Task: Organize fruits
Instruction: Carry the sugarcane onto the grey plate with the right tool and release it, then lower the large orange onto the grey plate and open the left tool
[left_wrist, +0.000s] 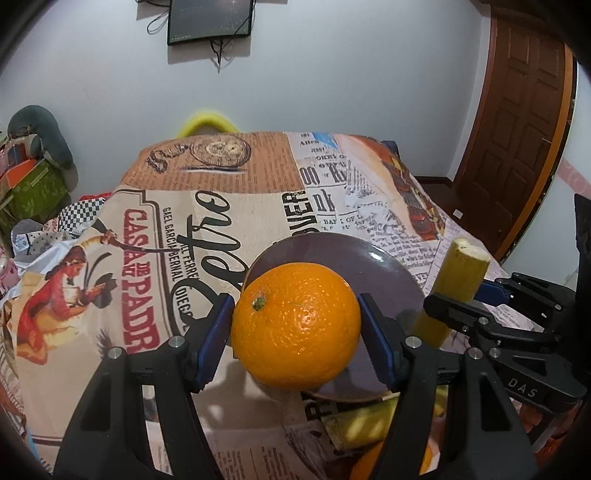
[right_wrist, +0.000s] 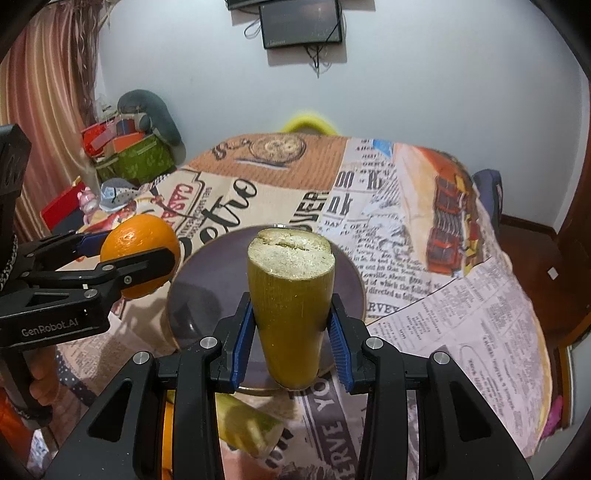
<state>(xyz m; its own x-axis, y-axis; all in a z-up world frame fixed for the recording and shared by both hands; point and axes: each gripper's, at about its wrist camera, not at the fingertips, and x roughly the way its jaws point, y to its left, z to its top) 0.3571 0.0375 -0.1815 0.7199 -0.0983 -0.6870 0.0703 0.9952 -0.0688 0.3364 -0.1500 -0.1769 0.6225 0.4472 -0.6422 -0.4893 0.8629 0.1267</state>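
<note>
My left gripper is shut on a round orange, held over the near left part of a dark purple plate. In the right wrist view the same orange hangs at the plate's left rim. My right gripper is shut on a yellow-green sugarcane piece, cut end pointing forward above the plate. That sugarcane piece shows right of the plate in the left wrist view. Both blue pads press on their loads.
A patterned newspaper-print cloth covers the table. Another sugarcane piece and an orange lie near the front edge below the grippers. Boxes and clutter stand at the left, a wooden door at the right.
</note>
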